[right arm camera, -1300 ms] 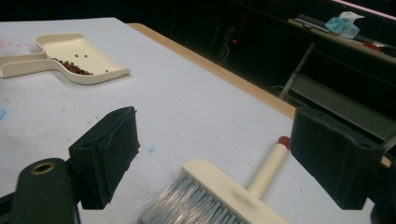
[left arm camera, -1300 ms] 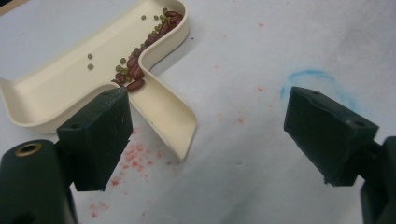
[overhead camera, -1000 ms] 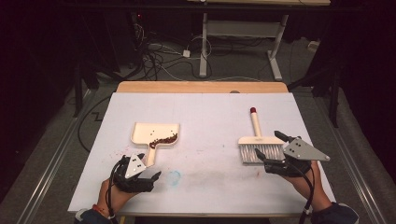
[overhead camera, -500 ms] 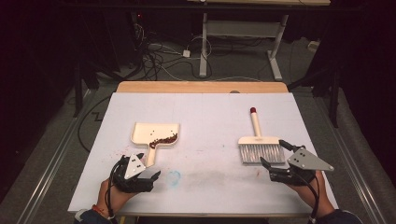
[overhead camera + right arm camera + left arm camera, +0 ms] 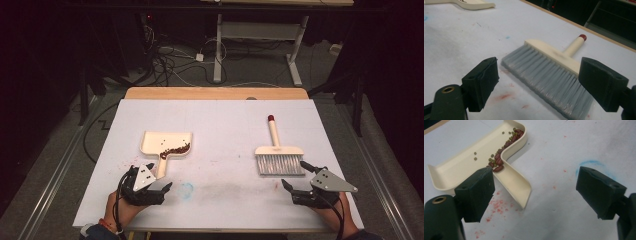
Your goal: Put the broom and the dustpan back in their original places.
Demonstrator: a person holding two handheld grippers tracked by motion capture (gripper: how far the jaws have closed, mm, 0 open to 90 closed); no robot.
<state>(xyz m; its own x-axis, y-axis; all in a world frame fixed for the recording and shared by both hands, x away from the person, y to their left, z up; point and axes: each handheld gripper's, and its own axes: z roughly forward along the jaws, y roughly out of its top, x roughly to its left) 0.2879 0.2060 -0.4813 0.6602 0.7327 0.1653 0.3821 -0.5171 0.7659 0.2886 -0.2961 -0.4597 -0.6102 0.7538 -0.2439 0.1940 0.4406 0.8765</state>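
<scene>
The left tool (image 5: 152, 186) is held wide apart and empty just beside the handle of the cream dustpan (image 5: 166, 144), in which beans (image 5: 504, 147) are collected. The right tool (image 5: 300, 177) is spread wide, empty, near the brush (image 5: 278, 156) laid flat on the white surface (image 5: 220, 125).

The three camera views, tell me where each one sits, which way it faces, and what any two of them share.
High view: above the person's side, looking forward and down on the white table; both hands with the left gripper and right gripper enter from below.
Left gripper view: rides the left gripper, looks between its open fingers at the dustpan with beans.
Right gripper view: rides the right gripper, faces the brush.
Shared: the right gripper view and the high view both show the brush and the dustpan.
</scene>
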